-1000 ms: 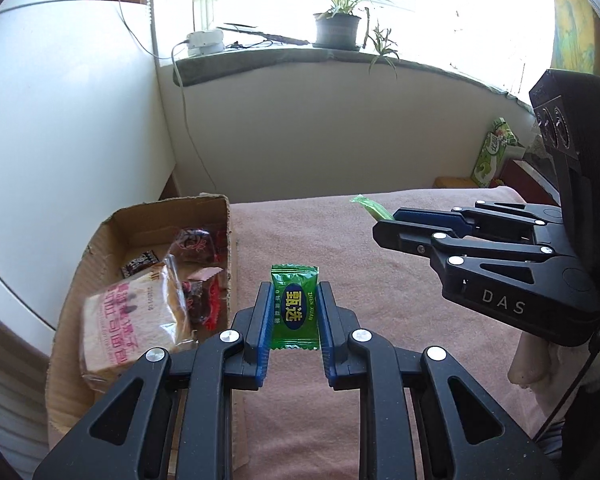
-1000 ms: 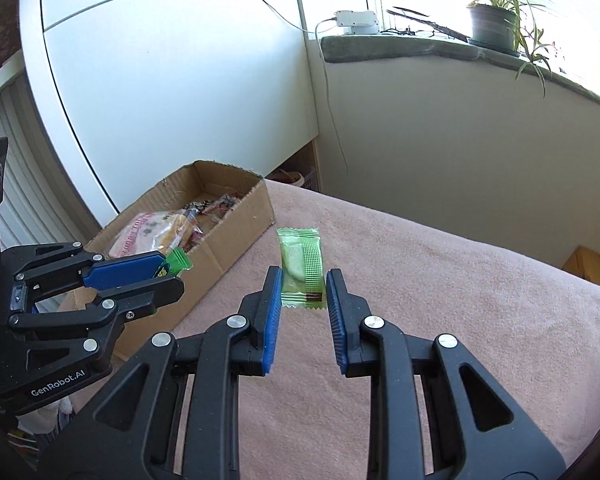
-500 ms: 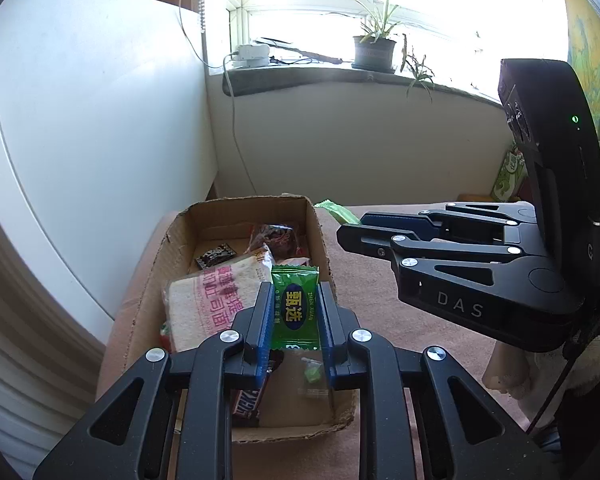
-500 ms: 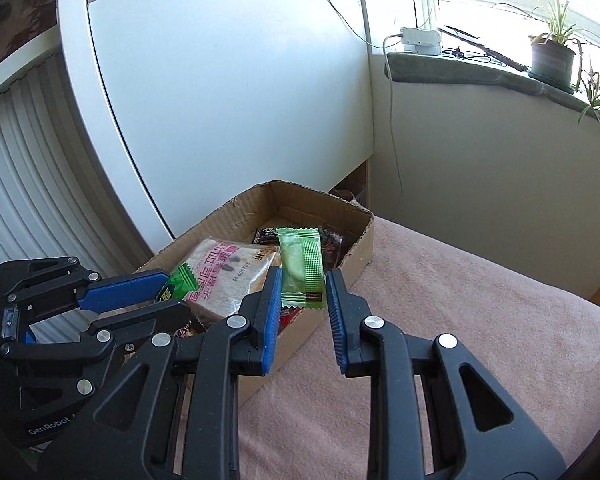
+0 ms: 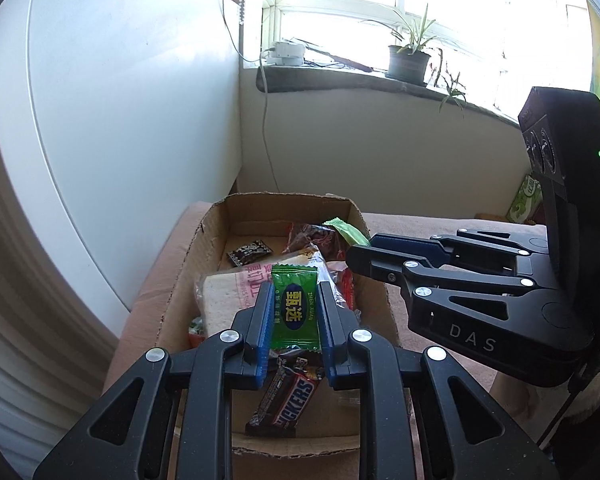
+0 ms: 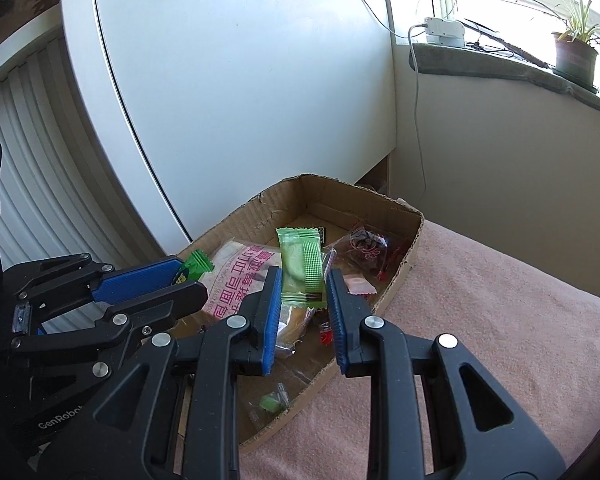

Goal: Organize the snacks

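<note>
The left gripper [image 5: 294, 316] is clenched on a dark green candy packet [image 5: 294, 312]; the right gripper [image 6: 303, 294] is clenched on a pale green snack packet [image 6: 302, 266]. Both packets are held upright by their lower part above the open cardboard box [image 6: 414, 236], so that they can drop inside. The box already holds a bread bag [image 5: 236, 292] and a Snickers bar [image 5: 288, 400]; I judge the release comes next, for which both grippers seem well placed.
</note>
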Demonstrator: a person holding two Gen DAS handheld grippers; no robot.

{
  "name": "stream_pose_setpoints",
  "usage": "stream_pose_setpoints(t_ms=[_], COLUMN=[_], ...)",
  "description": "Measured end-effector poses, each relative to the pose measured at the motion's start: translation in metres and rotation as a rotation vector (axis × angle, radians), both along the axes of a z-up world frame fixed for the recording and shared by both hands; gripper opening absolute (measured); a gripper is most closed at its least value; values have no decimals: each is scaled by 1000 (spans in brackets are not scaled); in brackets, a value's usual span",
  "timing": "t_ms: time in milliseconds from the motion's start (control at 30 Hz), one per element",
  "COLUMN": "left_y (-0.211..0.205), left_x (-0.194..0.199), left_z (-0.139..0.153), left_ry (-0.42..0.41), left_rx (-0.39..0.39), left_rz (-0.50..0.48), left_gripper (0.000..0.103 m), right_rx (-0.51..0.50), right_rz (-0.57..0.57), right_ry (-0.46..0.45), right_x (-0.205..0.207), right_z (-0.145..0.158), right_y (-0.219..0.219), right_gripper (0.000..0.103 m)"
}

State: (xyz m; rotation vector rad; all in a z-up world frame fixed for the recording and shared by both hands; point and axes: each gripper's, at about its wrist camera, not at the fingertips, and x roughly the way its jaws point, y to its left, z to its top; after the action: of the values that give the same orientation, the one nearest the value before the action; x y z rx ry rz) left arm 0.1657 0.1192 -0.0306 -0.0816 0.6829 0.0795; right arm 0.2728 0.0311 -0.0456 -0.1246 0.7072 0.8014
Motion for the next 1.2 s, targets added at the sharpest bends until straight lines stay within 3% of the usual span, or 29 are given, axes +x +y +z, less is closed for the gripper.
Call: stream_pose_setpoints(t_ms=[633, 933, 1100, 1200], left_y=[0, 2, 6, 6], left_x=[-2, -4, -8, -11], left_z=[0, 0, 2, 3], left_ry=[10, 12, 3, -10], left_rx=[17, 24, 24, 31], left_rz=[13, 28, 52, 68], left_gripper=[21, 31, 46, 48], right_rx=[-2, -3, -10, -1], right_rz=[19, -4, -32, -39], right_ry=[-11, -37, -52, -56], right_x=[-5, -7, -4, -5], right_z=[0, 4, 5, 6], right_y=[3, -1, -6, -10], right_gripper=[25, 53, 72, 78])
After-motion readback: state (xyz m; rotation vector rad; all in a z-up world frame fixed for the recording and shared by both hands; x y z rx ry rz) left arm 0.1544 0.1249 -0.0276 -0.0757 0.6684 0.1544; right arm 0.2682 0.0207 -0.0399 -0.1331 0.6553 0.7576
